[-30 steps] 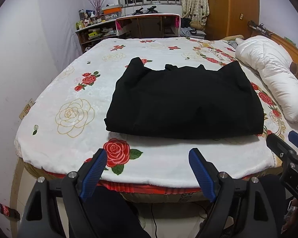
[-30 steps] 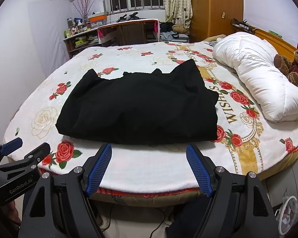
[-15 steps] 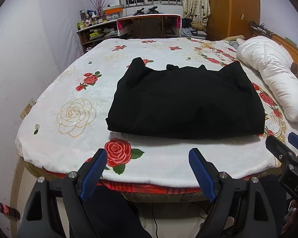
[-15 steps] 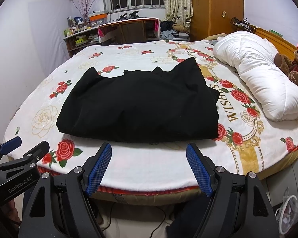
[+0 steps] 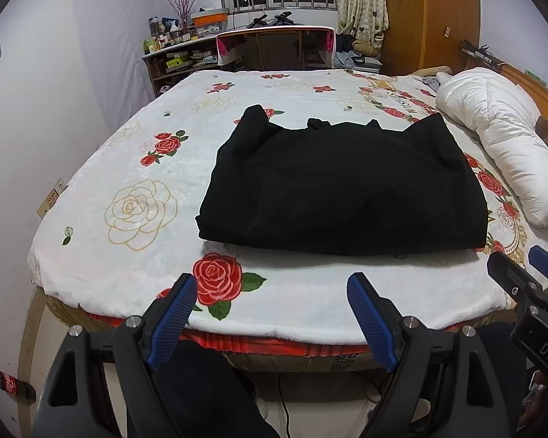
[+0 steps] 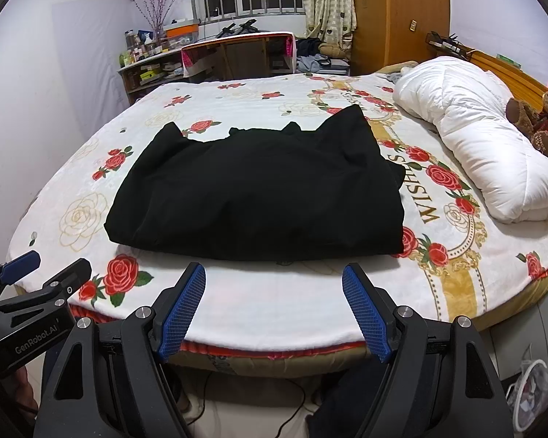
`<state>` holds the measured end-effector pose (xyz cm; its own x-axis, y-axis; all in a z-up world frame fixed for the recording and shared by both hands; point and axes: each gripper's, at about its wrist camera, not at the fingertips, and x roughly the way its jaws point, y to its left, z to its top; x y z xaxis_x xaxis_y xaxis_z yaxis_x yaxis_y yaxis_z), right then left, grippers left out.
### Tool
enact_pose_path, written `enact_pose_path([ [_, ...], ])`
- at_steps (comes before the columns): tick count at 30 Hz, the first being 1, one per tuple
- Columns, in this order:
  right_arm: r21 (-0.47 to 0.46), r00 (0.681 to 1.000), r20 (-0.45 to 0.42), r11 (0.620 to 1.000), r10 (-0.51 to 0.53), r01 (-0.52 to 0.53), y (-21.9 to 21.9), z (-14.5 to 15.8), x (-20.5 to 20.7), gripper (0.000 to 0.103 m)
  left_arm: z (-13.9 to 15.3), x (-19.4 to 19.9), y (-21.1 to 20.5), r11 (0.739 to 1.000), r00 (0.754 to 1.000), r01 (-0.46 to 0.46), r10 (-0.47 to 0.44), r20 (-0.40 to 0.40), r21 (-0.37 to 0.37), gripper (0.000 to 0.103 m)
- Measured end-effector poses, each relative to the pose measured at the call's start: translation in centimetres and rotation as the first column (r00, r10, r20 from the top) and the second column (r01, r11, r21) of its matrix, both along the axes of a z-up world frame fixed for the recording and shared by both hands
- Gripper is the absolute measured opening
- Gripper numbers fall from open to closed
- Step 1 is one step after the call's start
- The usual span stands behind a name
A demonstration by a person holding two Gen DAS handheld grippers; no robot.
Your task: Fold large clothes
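Note:
A black garment (image 5: 343,186) lies folded in a wide rectangle on the rose-print bed (image 5: 135,168); it also shows in the right wrist view (image 6: 259,197). My left gripper (image 5: 270,288) is open and empty, held off the bed's near edge, short of the garment. My right gripper (image 6: 274,277) is open and empty, also off the near edge in front of the garment. The right gripper shows at the right edge of the left wrist view (image 5: 526,273). The left gripper shows at the left edge of the right wrist view (image 6: 36,273).
A white rolled duvet (image 6: 482,146) lies along the bed's right side, with a brown teddy bear (image 6: 540,120) beside it. A desk and cluttered shelves (image 5: 244,51) stand beyond the far end. A wall (image 5: 29,116) runs close along the left.
Both grippers have drifted very slightly; the garment sits a touch further right and lower in the left wrist view. The garment itself has not moved, and both grippers stay open.

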<state>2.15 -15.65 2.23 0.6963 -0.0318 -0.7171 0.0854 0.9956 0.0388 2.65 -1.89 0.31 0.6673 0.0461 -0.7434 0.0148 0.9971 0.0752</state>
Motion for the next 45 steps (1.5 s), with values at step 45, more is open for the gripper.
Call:
enact_pose_path([
  [45, 0.000, 1.000, -0.003, 1.000, -0.002, 0.002, 0.21, 0.05, 0.05, 0.077, -0.09, 0.00, 0.03, 1.000, 1.000, 0.000, 0.000, -0.009, -0.005, 0.086],
])
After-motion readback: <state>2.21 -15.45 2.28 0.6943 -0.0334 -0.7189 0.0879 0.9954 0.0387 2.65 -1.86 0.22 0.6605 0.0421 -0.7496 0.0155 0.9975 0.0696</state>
